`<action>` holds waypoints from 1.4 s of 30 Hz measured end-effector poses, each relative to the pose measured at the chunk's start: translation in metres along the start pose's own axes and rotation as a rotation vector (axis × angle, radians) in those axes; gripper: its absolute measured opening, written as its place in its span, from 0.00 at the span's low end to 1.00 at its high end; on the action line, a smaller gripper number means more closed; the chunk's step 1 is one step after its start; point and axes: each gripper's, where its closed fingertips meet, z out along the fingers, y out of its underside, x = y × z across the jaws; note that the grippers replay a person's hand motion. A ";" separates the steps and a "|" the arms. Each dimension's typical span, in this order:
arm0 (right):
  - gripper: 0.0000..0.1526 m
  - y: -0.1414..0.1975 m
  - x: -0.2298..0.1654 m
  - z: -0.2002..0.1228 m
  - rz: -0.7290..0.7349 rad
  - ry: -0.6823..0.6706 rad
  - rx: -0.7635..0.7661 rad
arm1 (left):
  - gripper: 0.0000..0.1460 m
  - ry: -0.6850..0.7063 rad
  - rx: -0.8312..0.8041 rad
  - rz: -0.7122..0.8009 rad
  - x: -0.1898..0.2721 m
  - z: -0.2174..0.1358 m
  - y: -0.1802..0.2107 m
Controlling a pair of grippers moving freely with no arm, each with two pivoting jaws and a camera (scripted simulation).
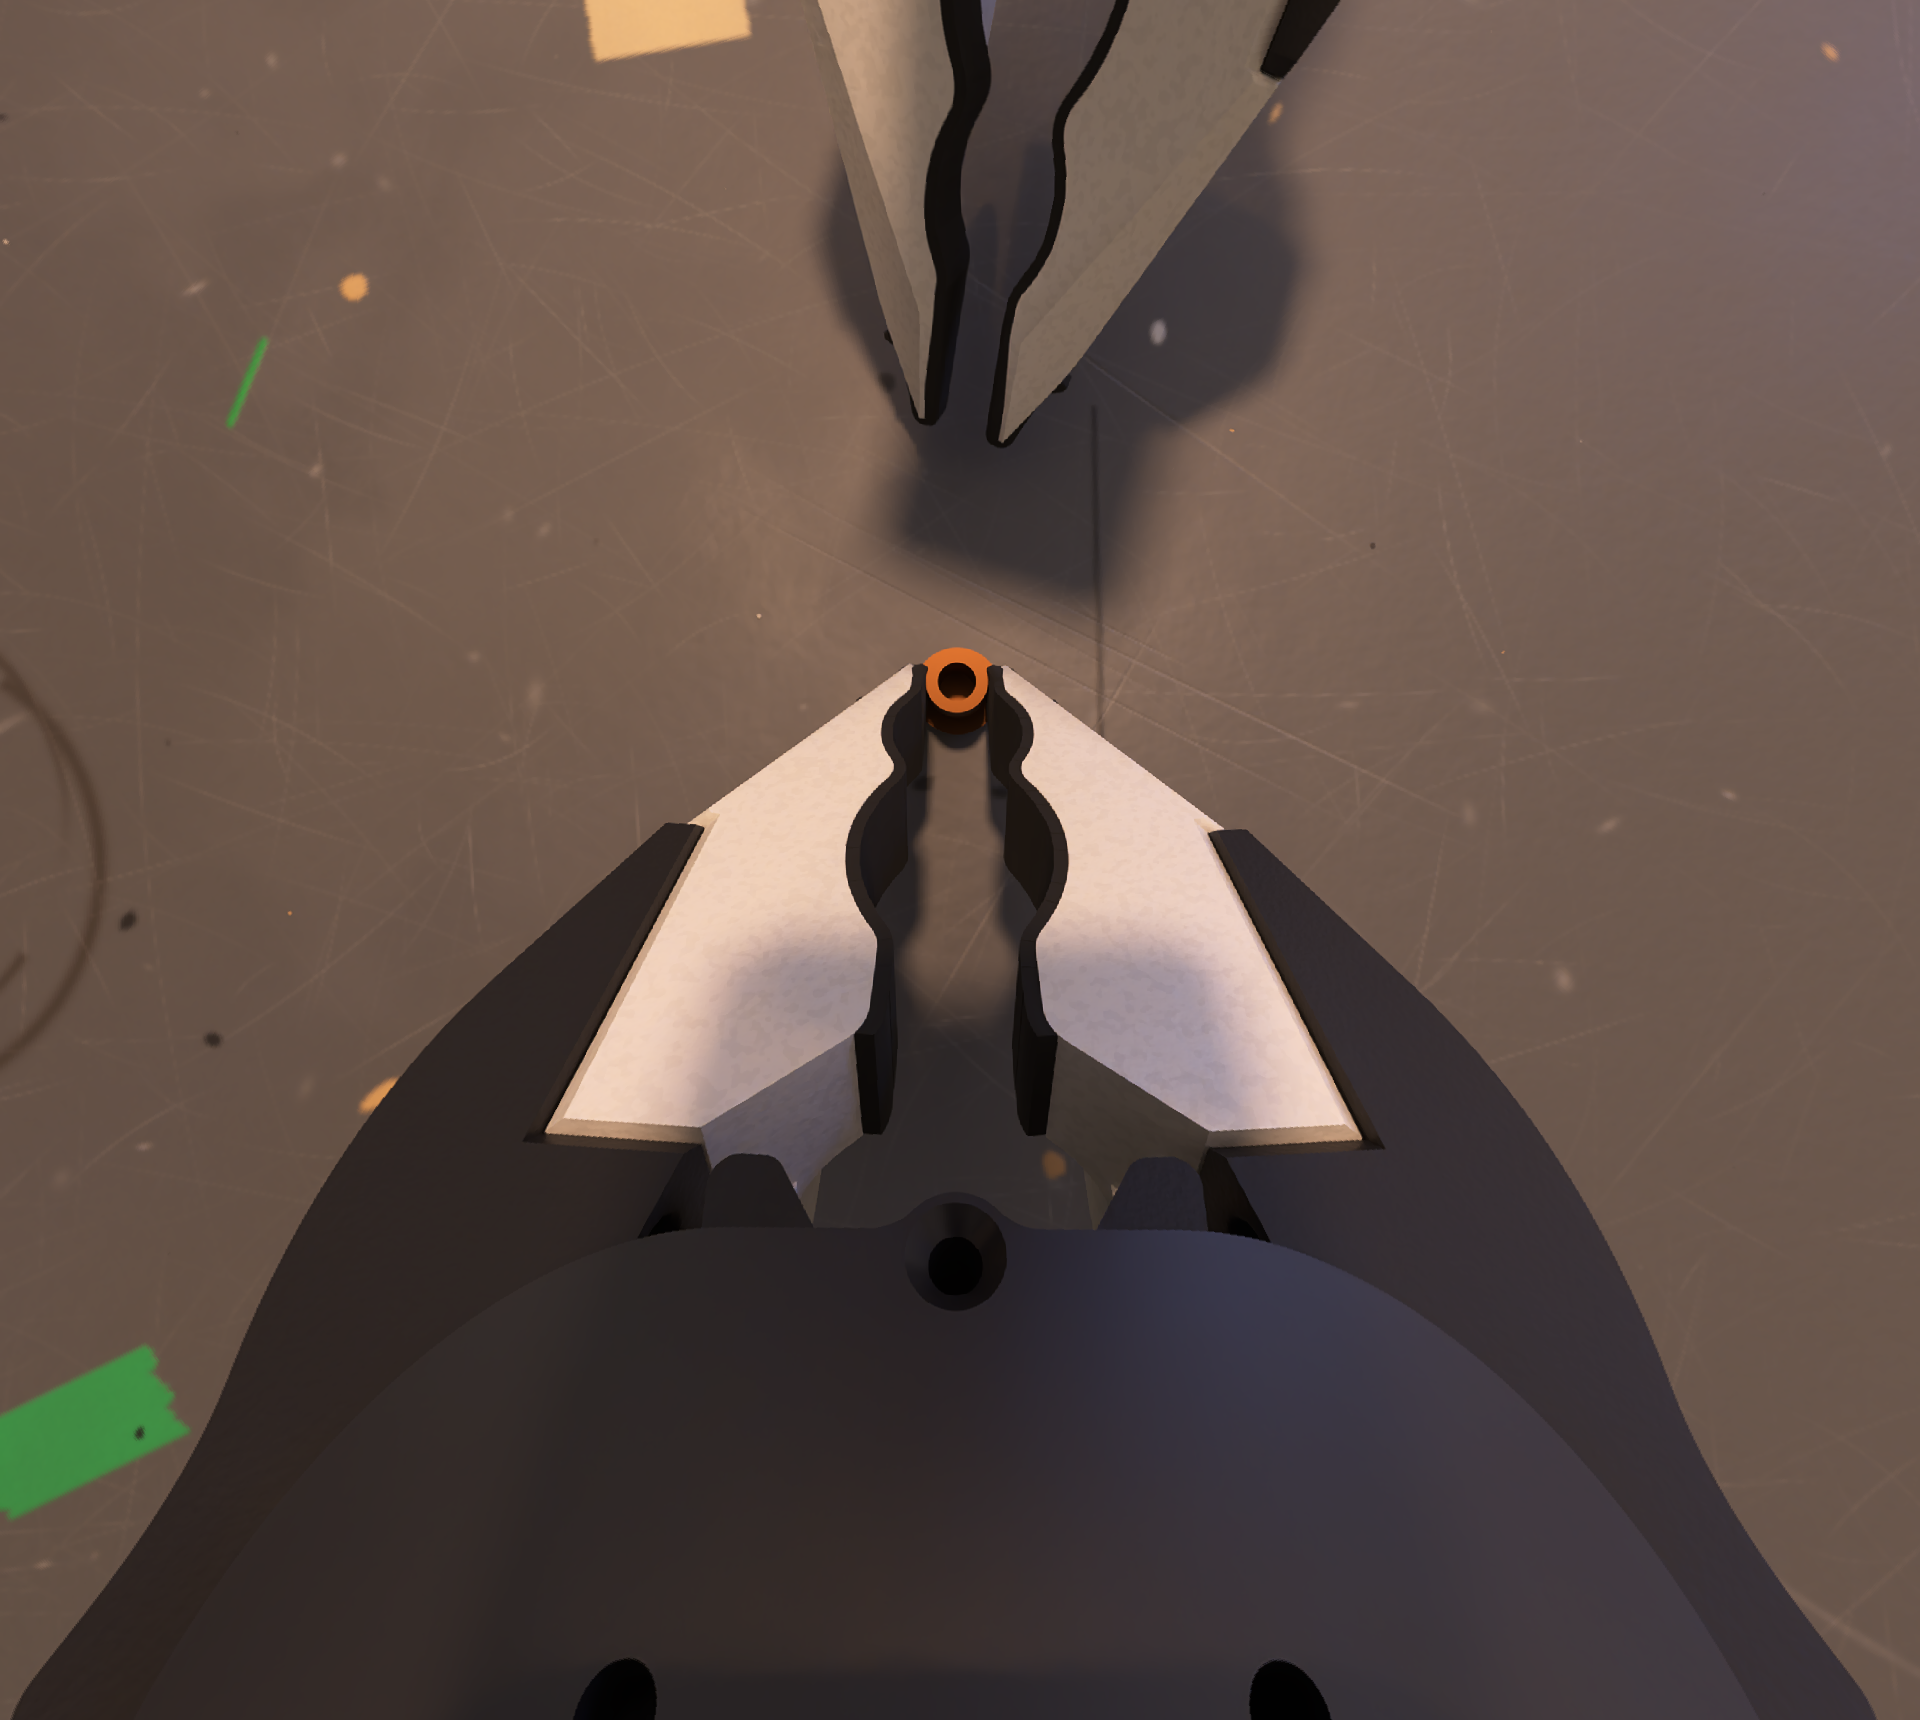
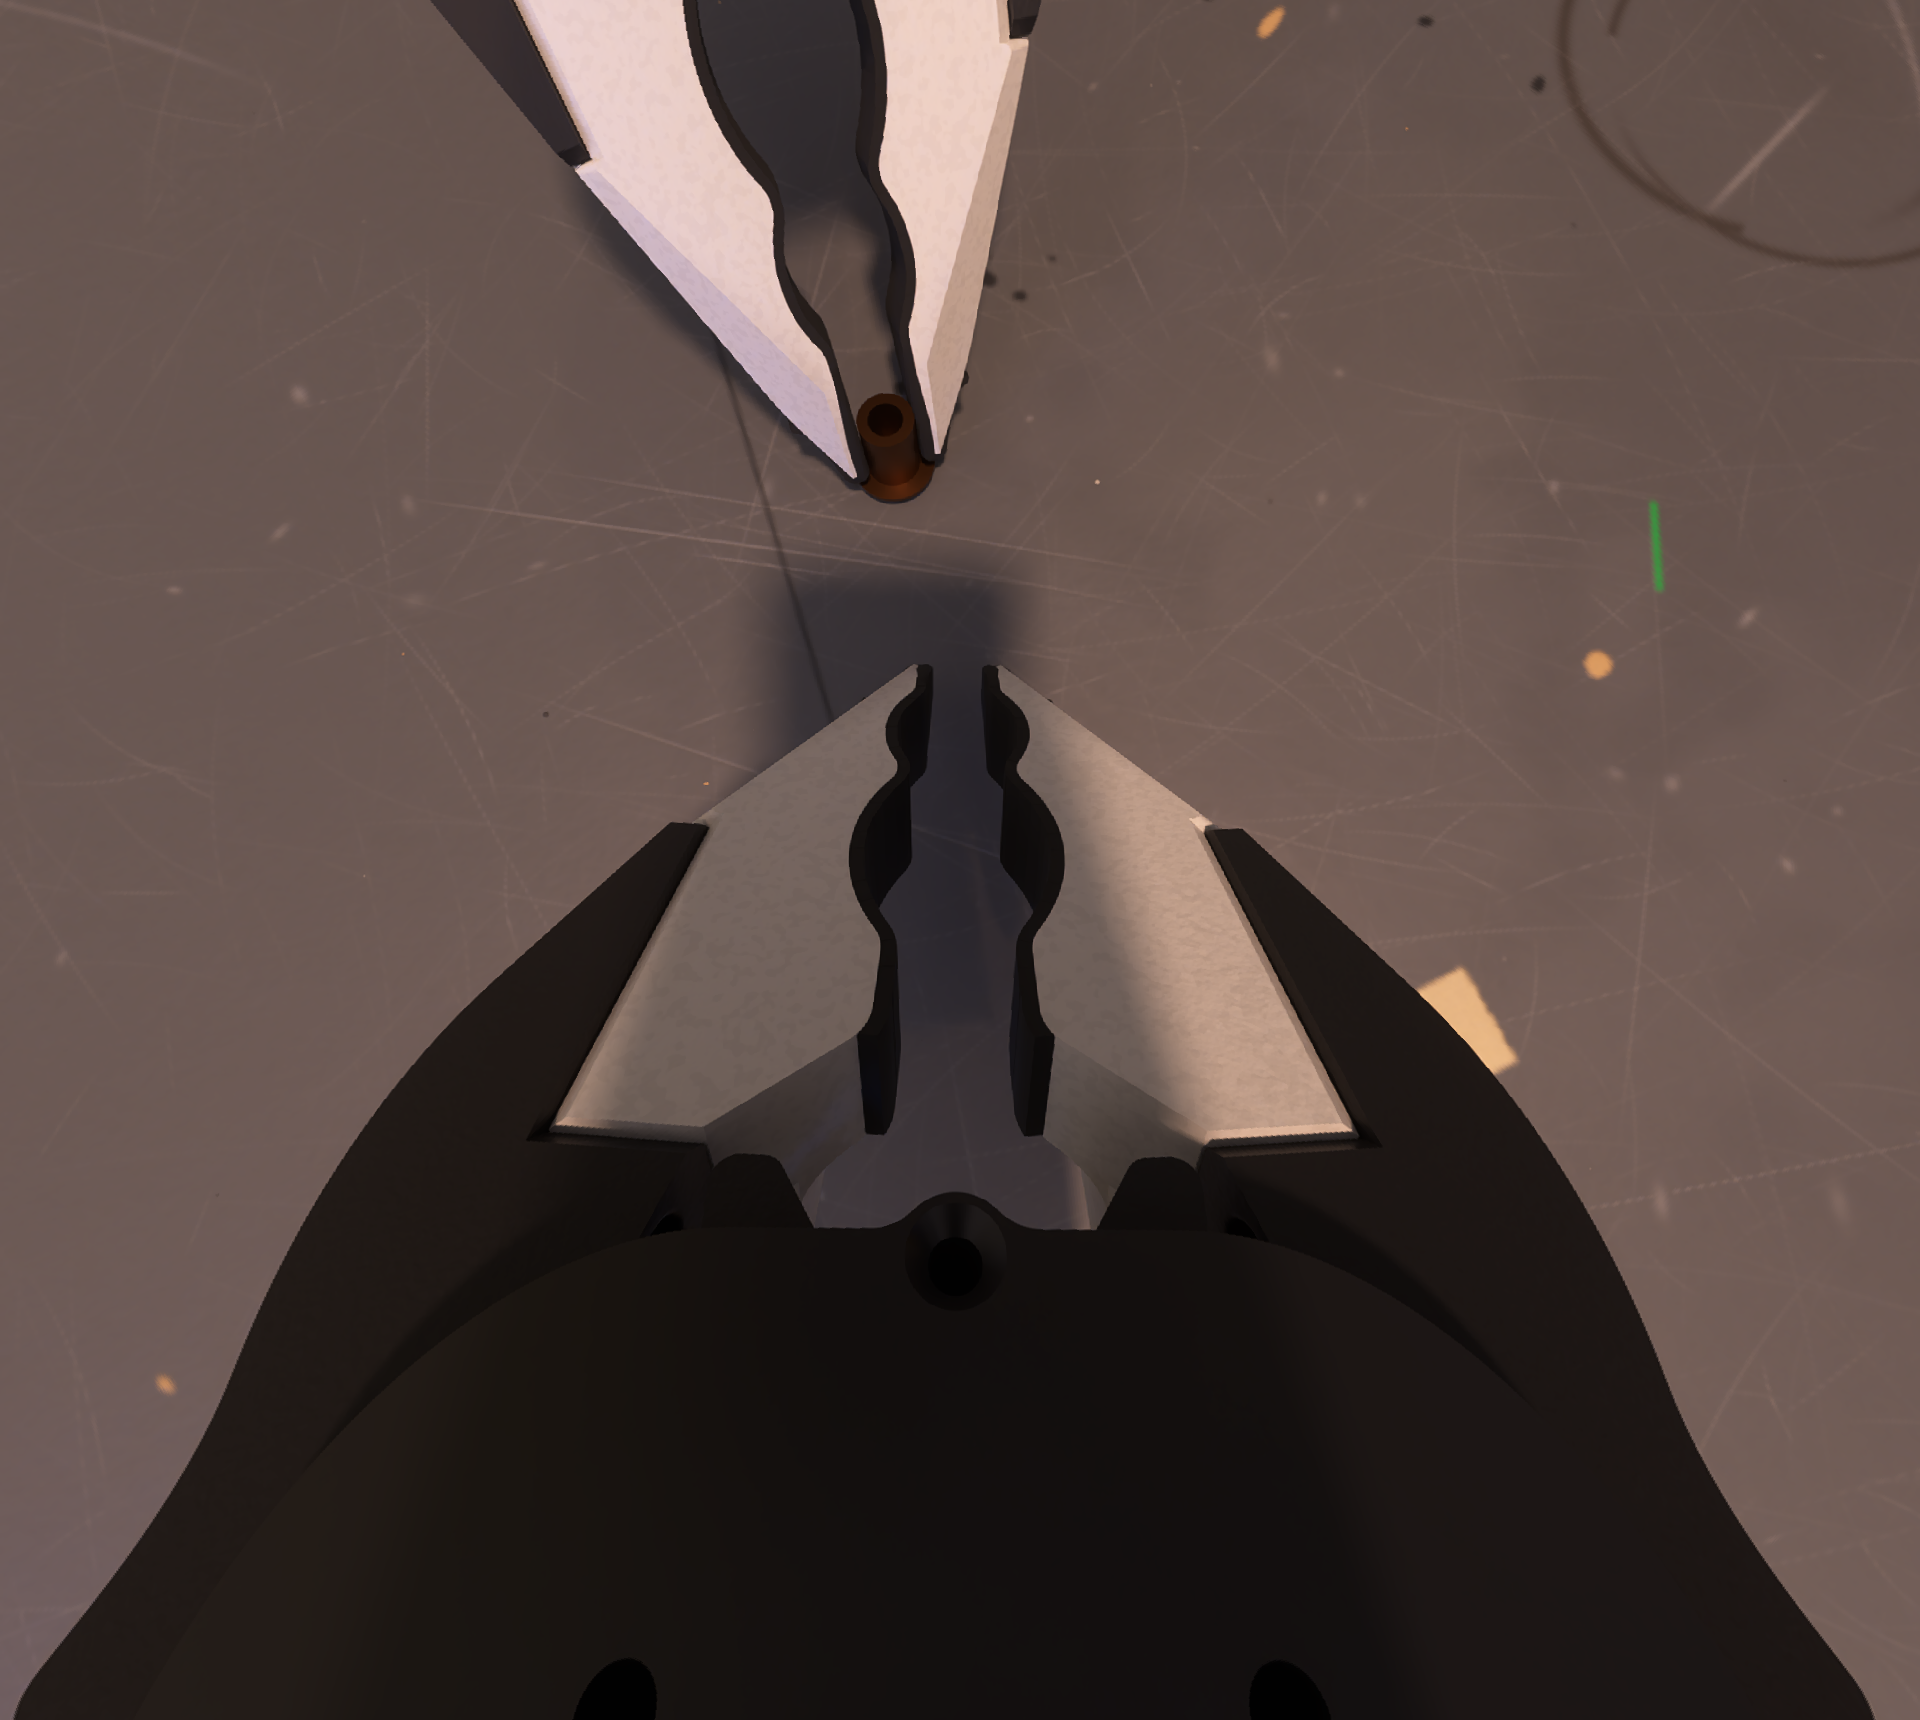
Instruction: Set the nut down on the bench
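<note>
The orange nut (image 1: 956,681) is pinched at the very tips of the left tongs (image 1: 956,683), just above the scratched desk (image 1: 1558,631). Opposite the nut, the right tongs (image 2: 956,678) are held slightly spread, with nothing gripped, tips pointed toward it.

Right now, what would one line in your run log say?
left gripper: fingers shut on orange nut | right gripper: empty, fingers slightly apart | nut: over scratched bench, contact unclear
</note>
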 end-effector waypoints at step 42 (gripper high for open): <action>0.00 -0.004 0.000 0.004 0.022 -0.002 -0.016 | 0.07 0.007 0.048 0.004 -0.003 0.003 -0.002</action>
